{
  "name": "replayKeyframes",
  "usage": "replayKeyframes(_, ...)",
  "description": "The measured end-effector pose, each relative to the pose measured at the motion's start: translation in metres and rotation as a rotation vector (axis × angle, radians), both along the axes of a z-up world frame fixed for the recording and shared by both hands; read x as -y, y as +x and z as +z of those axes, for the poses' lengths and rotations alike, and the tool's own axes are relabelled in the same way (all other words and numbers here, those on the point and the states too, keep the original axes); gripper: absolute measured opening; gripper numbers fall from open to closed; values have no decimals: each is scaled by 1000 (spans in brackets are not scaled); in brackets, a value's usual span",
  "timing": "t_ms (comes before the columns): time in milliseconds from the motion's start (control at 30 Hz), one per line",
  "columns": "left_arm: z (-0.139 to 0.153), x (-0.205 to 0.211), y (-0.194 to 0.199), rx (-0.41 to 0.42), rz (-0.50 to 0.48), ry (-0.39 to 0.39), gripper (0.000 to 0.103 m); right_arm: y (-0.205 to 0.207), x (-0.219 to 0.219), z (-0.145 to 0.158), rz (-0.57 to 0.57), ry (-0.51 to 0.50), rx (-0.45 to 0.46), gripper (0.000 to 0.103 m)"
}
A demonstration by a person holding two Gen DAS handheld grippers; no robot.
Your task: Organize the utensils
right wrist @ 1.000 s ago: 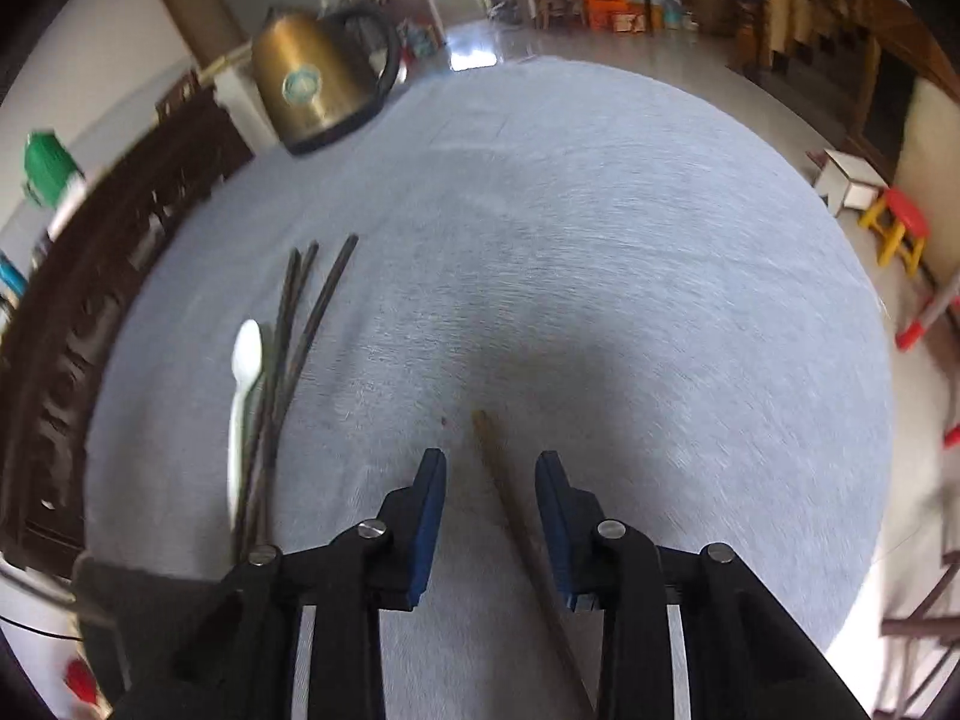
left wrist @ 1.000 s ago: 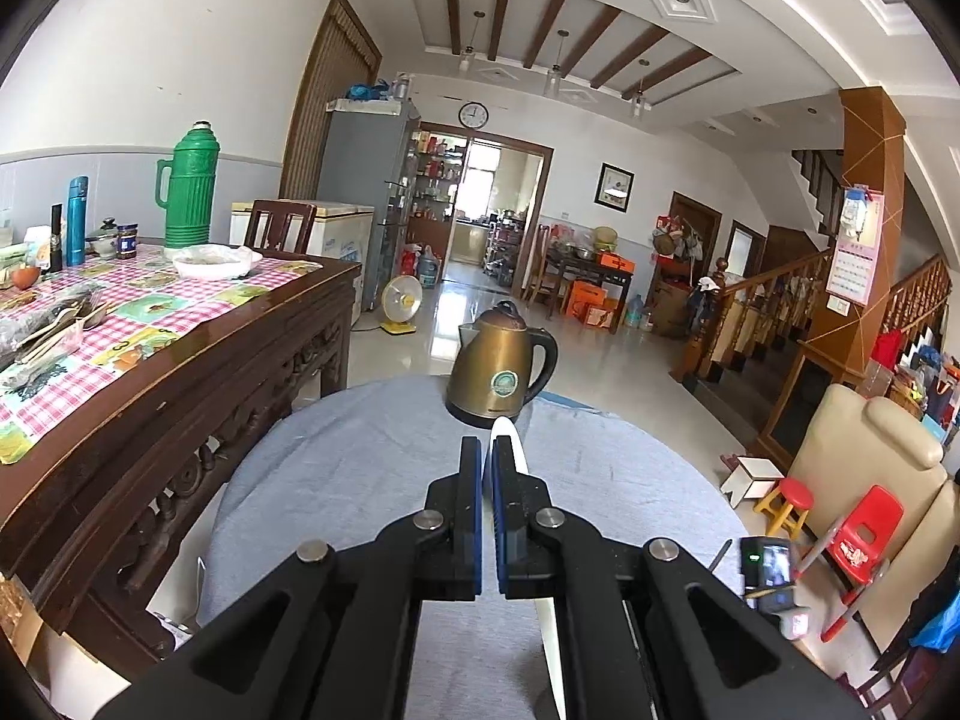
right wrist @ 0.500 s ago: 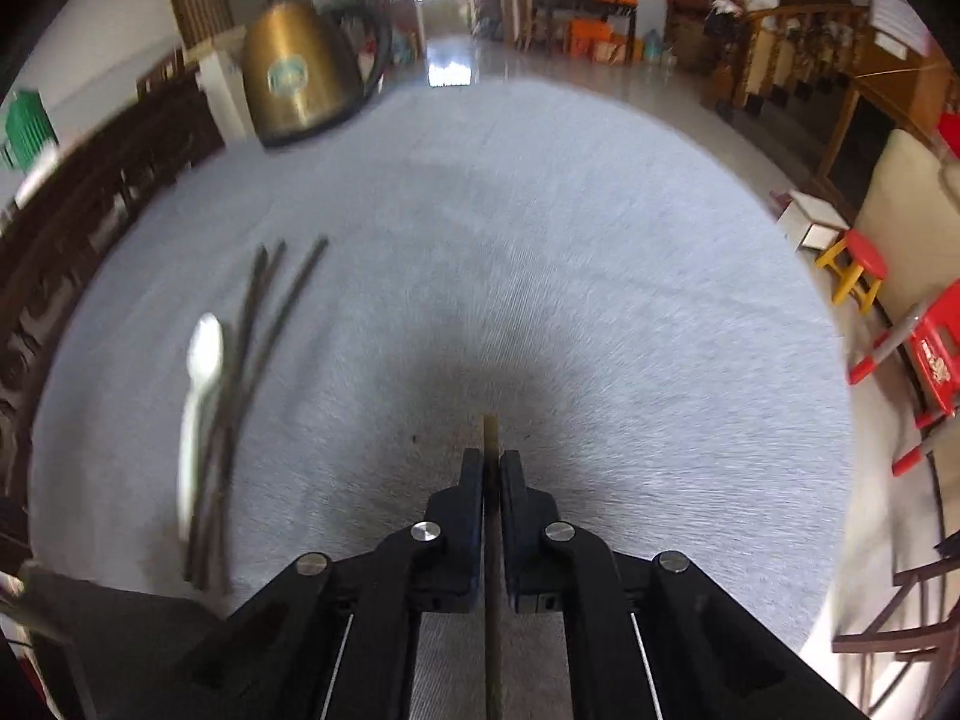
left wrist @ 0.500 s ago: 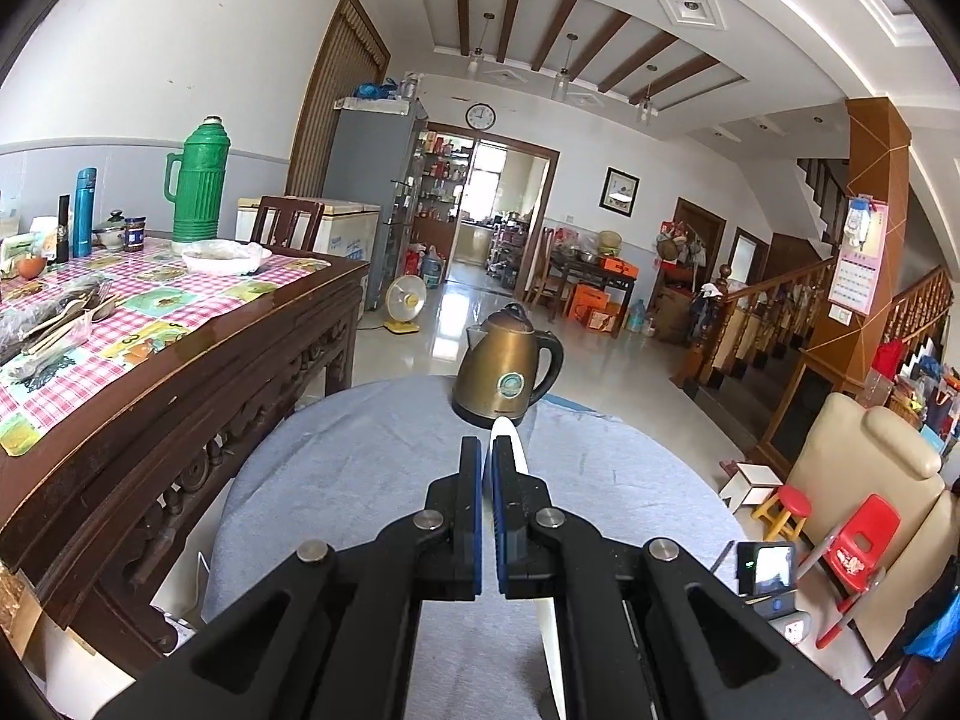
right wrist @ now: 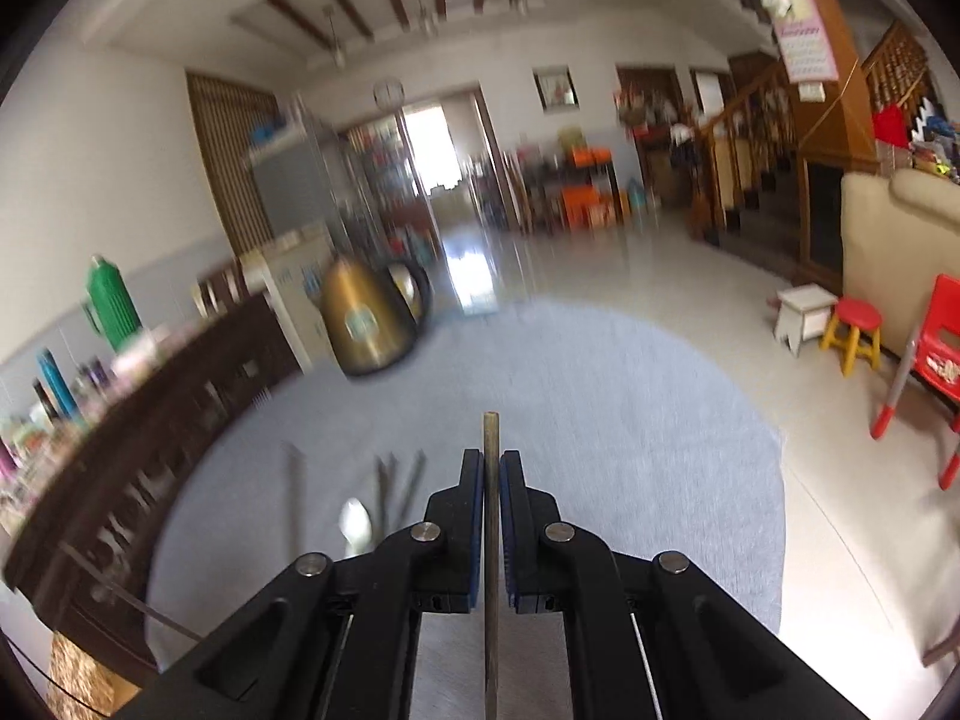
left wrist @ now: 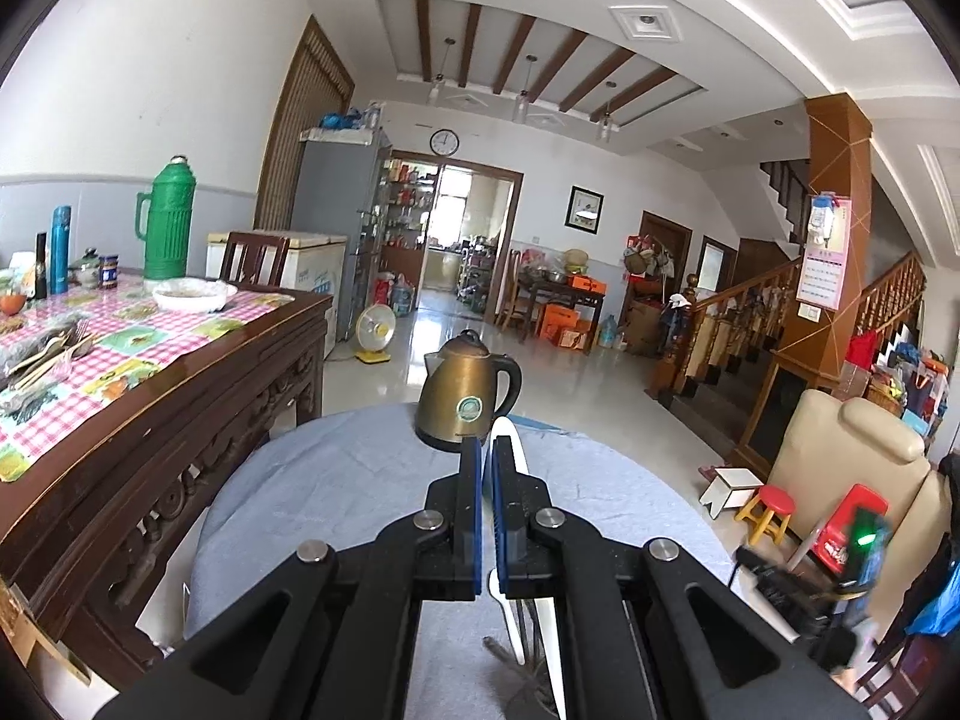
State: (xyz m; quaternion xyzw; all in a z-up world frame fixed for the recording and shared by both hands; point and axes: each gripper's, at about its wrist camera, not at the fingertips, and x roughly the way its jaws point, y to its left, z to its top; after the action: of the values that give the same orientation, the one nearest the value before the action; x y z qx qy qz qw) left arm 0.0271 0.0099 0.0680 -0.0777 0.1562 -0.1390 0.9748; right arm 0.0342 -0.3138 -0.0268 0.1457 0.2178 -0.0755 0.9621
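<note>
Both claws pressed together, each pinching a utensil above the round grey desk.

Right claw gripped a thin brown chopstick, tip poking past the pads, lifted clear of the cloth. Left claw was clamped on a white spoon, its bowl sticking out beside the brass kettle. Blurred in the right wrist view: dark chopsticks and a pale spoon lay on the desk, left of the claw.
</note>
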Motion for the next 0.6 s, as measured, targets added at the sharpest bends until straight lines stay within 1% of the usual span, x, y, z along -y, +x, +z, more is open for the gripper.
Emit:
replayKeyframes(200,-9,26,10,6,-18,23,3,-33,-19,48,5,1,206,6)
replayKeyframes(267,-11,35,13,17,-19,38,3,-38,-26,62,12,-2,248,6)
replayKeyframes(333,-16,46,19,15,-24,65,3,-40,-33,76,24,-8,278,6)
replayKeyframes(433,-23,59,27,6,-36,84,3,-40,-46,94,54,-14,312,6)
replayKeyframes(533,-33,68,36,-20,-37,99,3,-43,-61,106,85,-14,336,6)
replayKeyframes(600,-41,73,41,-35,-32,111,3,-44,-70,108,106,-20,341,6)
